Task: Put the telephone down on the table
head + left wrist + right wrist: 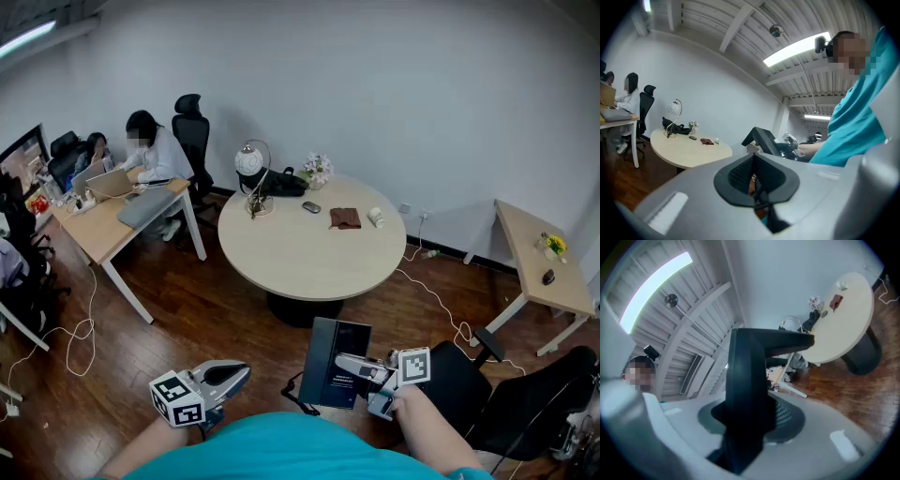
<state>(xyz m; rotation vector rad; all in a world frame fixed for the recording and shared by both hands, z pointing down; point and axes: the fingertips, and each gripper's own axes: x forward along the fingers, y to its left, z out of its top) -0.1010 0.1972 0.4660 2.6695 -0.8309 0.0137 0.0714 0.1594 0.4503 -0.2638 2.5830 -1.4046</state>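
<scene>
The telephone (334, 362) is a flat black slab, held up in the air in front of my body, short of the round table (302, 258). My right gripper (360, 367) is shut on its right edge. In the right gripper view the telephone (747, 376) fills the space between the jaws and stands on edge, with the round table (848, 315) far beyond it. My left gripper (232, 374) hangs low at the left, shut with nothing in it. Its own view shows the left gripper (754, 186) with the pads together, and the telephone (762, 139) off to the right.
On the table's far side stand a lamp (251, 167), a black bag (282, 184), flowers (317, 169), a mouse (311, 207), a brown wallet (345, 217) and a small white object (375, 217). People sit at a desk (103, 230) on the left. A small desk (541, 272) and a black chair (511, 398) are on the right.
</scene>
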